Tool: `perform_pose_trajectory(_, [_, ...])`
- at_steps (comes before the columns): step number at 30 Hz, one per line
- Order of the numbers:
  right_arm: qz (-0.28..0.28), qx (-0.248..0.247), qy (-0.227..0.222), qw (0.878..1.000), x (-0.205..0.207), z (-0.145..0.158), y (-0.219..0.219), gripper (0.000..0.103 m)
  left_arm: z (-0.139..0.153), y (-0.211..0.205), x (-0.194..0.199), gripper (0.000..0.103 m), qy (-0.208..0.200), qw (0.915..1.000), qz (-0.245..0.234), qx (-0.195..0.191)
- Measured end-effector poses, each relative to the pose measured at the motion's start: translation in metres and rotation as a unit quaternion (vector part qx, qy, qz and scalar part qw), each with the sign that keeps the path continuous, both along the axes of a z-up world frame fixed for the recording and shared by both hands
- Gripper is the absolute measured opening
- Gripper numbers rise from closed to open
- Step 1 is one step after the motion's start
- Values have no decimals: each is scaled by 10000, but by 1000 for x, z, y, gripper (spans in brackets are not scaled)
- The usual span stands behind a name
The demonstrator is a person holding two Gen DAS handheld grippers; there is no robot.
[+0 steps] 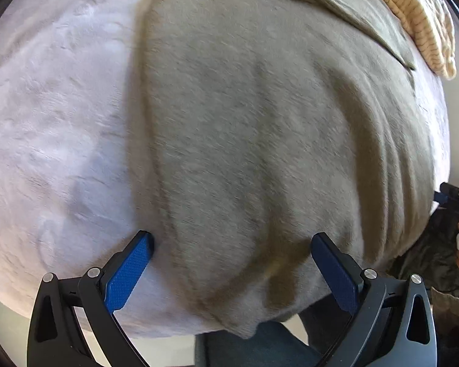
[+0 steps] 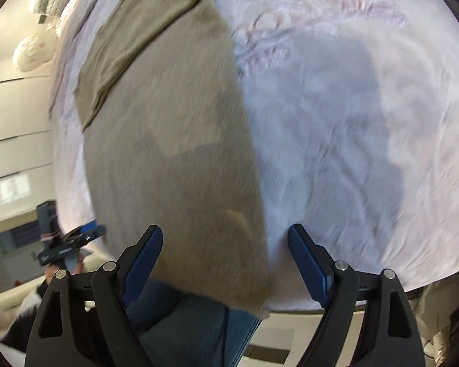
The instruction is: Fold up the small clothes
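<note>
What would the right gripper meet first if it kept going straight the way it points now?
Probably the right edge of the flat olive-brown knit garment, with the right gripper open above it, where it meets the pale lilac bedspread; depth is unclear.

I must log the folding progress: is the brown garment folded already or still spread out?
Mostly spread. The brown garment lies flat on the pale blanket, one sleeve turned in over it. Both grippers are open above its hem.

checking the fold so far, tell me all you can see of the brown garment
The brown garment is a taupe, soft-looking knit lying mostly flat on the pale bedcover. A sleeve is folded in over its body. Soft wrinkles run near its hem, whose corner hangs slightly over the bed edge. Both tongs, left and right, are open over its near corners, gripping nothing.
</note>
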State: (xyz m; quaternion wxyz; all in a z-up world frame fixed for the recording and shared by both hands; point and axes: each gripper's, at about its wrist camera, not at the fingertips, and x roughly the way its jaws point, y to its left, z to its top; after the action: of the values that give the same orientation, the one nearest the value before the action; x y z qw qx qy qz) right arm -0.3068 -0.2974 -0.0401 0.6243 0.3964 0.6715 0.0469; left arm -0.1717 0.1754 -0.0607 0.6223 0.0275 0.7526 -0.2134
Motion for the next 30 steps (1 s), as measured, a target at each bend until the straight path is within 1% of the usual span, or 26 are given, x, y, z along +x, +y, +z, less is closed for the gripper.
perform_pose_trajectory(3, [51, 407, -92, 9991, -4, -3, 11, 86, 1, -13, -12, 103, 149, 9994, -96, -291])
perform_pose_trajectory(5, [98, 614, -135, 9980, -3, -5, 20, 86, 2, -21, -20, 103, 213, 9984, -272, -453])
perform_pose_trajectory(9, [205, 753, -135, 9969, -1, -8, 36, 86, 3, -30, -33, 102, 330, 9965, -430, -635])
perform_pose_trajectory(10, [227, 755, -122, 9968, -1, -7, 39, 82, 6, -35, -35, 94, 321, 9964, -413, -666])
perform_pose_trajectory(11, [290, 690, -72, 9972, 1, -7, 41, 66, 7, -36, -35, 78, 274, 9969, -372, -635])
perform_pose_trajectory(12, [356, 613, -32, 9975, 1, -7, 43, 52, 8, -36, -33, 69, 249, 9976, -334, -559])
perform_pose_trajectory(13, [417, 508, 21, 9978, 1, -7, 45, 19, 7, -33, -32, 50, 238, 9981, -258, -497])
perform_pose_trajectory(14, [383, 494, 64, 9980, 0, -8, 45, 12, 7, -25, -20, 29, 273, 9980, -200, -528])
perform_pose_trajectory(15, [286, 559, 36, 9980, 0, -8, 45, 12, 6, -19, -17, 20, 334, 9975, -130, -602])
perform_pose_trajectory(17, [223, 646, -54, 9977, 0, -4, 45, 11, 8, -8, -10, 14, 488, 9952, 49, -846])
perform_pose_trajectory(18, [155, 756, -126, 9969, 1, -2, 44, 11, 11, -5, -9, 14, 511, 9943, 64, -939])
perform_pose_trajectory(21, [-247, 1242, -529, 9905, 6, 12, 40, 10, 27, 4, -1, 13, 551, 9892, 202, -1342])
perform_pose_trajectory(24, [-756, 1600, -1048, 9786, 24, 32, 29, 9, 51, 10, 22, 12, 496, 9826, 419, -1740])
perform_pose_trajectory(25, [-835, 1649, -1155, 9760, 29, 36, 26, 8, 57, 11, 29, 9, 436, 9803, 492, -1864])
perform_pose_trajectory(28, [-1118, 1853, -1614, 9629, 62, 50, 18, 8, 76, 12, 56, 9, 196, 9720, 722, -2228])
perform_pose_trajectory(30, [-1171, 1881, -1789, 9586, 87, 53, 14, 8, 87, 12, 76, 9, -37, 9671, 805, -2414])
